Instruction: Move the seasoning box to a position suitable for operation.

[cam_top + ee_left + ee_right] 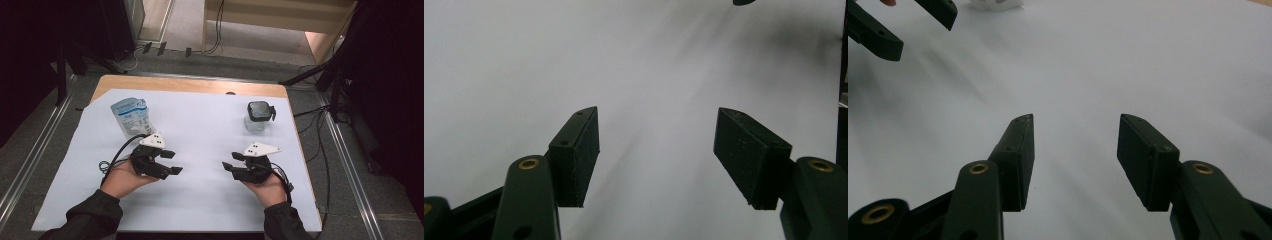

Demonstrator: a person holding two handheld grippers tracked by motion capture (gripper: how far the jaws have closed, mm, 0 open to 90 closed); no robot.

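My left gripper [171,162] lies low over the white sheet [200,200] at the left, pointing right, jaws open with nothing between them [656,117]. Facing it from the right, my right gripper [232,161] is also open and empty [1075,120]. The right gripper view catches the left gripper's black jaws at its top left corner. A white and blue pouch [132,117] stands at the back left, just behind the left gripper. A clear jar with a black lid [259,116] stands at the back right, behind the right gripper.
The white sheet covers a wooden table [190,85] whose far edge shows bare. Cables trail from both grippers toward the person's wrists. Metal rails and dark stands flank the table on the floor.
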